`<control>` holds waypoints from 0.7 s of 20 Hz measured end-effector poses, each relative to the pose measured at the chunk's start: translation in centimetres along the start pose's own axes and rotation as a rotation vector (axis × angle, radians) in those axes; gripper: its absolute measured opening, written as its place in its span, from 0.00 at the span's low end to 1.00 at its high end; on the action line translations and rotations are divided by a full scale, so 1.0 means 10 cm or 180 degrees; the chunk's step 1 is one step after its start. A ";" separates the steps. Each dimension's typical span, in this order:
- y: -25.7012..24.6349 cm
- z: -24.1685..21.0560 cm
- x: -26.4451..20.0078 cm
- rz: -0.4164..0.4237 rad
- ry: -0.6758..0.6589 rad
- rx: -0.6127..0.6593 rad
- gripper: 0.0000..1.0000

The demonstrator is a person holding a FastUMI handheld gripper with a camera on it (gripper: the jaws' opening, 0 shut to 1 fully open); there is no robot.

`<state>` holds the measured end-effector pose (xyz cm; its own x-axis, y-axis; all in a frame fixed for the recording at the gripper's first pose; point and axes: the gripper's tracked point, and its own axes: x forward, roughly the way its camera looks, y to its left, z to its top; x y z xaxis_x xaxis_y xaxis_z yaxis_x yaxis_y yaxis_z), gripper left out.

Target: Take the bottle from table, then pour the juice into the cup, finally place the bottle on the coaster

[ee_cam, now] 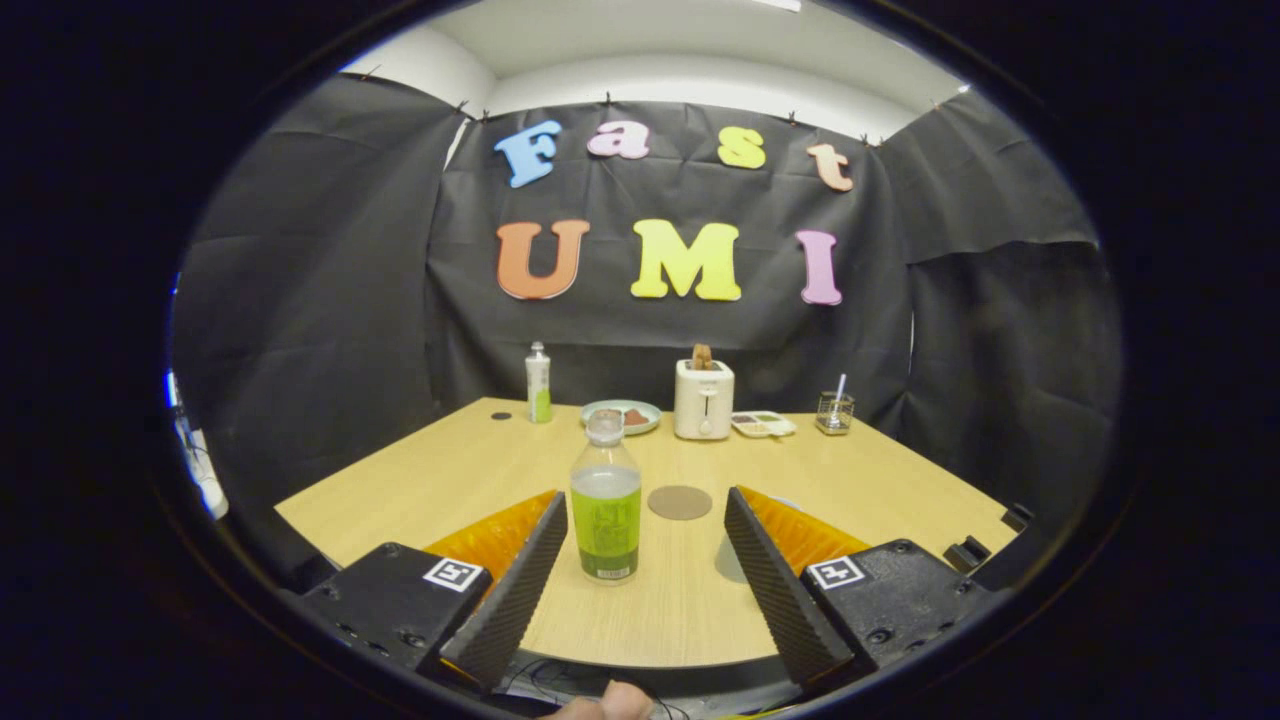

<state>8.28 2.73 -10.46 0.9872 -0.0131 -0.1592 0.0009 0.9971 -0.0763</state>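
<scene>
Standing upright on the light wooden table (420,480), the bottle (606,497) sits between the two fingers, nearer the left one, touching neither as far as can be seen. Gripper (646,510) jaws spread wide apart, nothing clamped. Fingers (520,585) dark ribbed pads with orange backing; black bodies behind them carry square tag markers. Bottle clear plastic, pale cap on, green liquid up past the middle, green label low down.

Coaster (680,502): round, brown, flat on the table just beyond the fingertips, right of the bottle, apart from it. Pale round shape on the table just beside the right finger, mostly hidden by it, cannot tell what it is.

Far edge of table, left to right: small dark disc (501,415), second bottle (538,383) white and green, plate (621,416) with something brown on it, white toaster (704,398) with toast sticking up, small tray (763,424) with bits in it, clear glass (834,411) with a straw-like stick. All well apart from the gripper.

Part of a hand (605,703) shows below, between the gripper bodies.
</scene>
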 end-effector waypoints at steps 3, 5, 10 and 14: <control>0.09 -0.15 0.25 0.0061 0.0096 0.0001 1.00; 0.20 -0.14 0.34 0.0189 -0.0003 -0.0030 1.00; 0.22 -0.17 0.62 0.0044 -0.0126 -0.0141 1.00; 0.36 -0.18 0.88 0.0039 -0.0189 -0.0263 1.00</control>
<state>16.72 6.02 -13.96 0.9948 0.0061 -0.1021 -0.0221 0.9875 -0.1559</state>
